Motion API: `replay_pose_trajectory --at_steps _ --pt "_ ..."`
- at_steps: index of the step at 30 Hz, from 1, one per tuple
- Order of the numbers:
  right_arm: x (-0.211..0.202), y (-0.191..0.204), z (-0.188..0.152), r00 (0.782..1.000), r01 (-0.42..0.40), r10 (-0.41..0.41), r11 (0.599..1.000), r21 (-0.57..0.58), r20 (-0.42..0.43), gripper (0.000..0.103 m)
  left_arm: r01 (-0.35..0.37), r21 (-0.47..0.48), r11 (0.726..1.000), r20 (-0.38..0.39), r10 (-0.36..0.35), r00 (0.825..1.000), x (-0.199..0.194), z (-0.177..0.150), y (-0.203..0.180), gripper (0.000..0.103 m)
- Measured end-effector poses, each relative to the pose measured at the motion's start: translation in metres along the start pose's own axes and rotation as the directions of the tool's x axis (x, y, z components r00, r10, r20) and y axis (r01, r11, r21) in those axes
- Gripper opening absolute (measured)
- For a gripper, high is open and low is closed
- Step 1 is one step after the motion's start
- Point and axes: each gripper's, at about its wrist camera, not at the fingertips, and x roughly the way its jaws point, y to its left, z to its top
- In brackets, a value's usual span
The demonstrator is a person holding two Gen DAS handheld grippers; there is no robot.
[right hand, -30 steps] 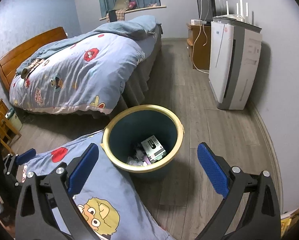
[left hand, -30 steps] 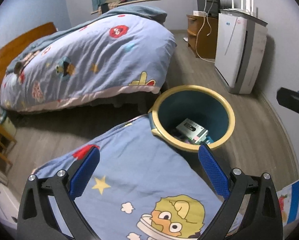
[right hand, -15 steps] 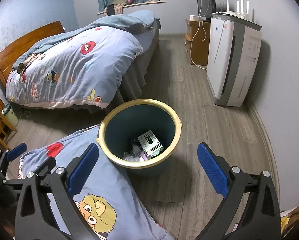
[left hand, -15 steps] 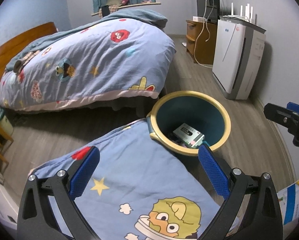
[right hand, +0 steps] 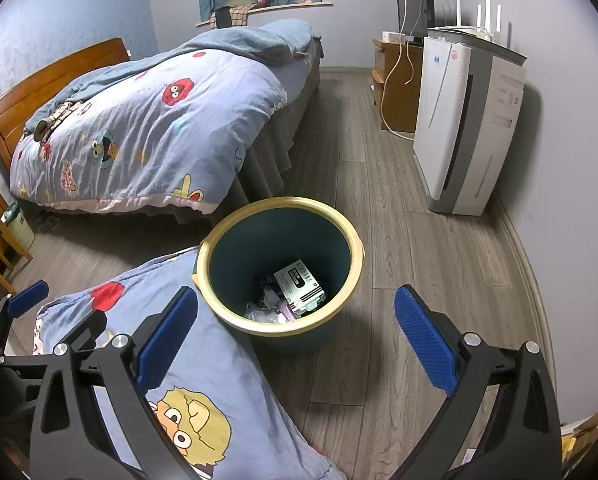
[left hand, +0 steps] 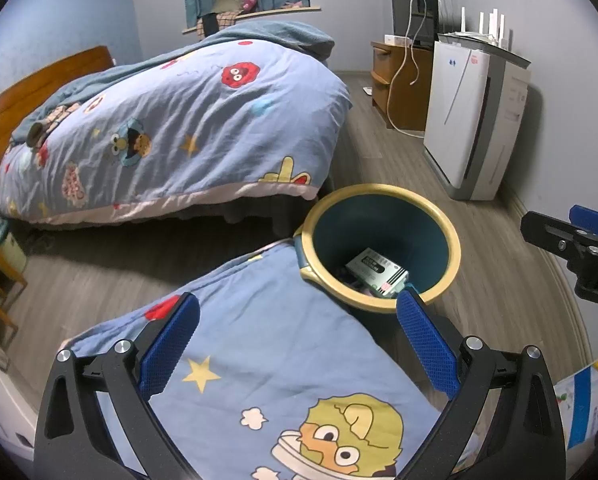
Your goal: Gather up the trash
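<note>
Grey plank flooring and a cartoon-print duvet frame a bedroom where a yellow-rimmed wastebasket already holds a white carton and wrappers. Both tongs hang released and empty, the left gripper over a cartoon pillow, the right gripper at the bin's 6 o'clock. Judging by this, a drop looks finished; finding more trash comes next.

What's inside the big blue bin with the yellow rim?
Inside the bin lies a white and black box on top of crumpled wrappers, some clear, some purplish. The box and the near wall hide whatever is underneath, so the bottom cannot be seen.
</note>
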Motion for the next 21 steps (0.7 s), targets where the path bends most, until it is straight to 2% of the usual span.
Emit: replay_pose_trajectory --at_steps 21 --pt "0.001 -0.0004 -0.001 1.0 0.006 -0.006 1.0 -0.005 -0.003 0.097 -0.001 -0.002 1.0 0.001 0.001 1.0 0.0003 0.0002 -0.0015 0.098"
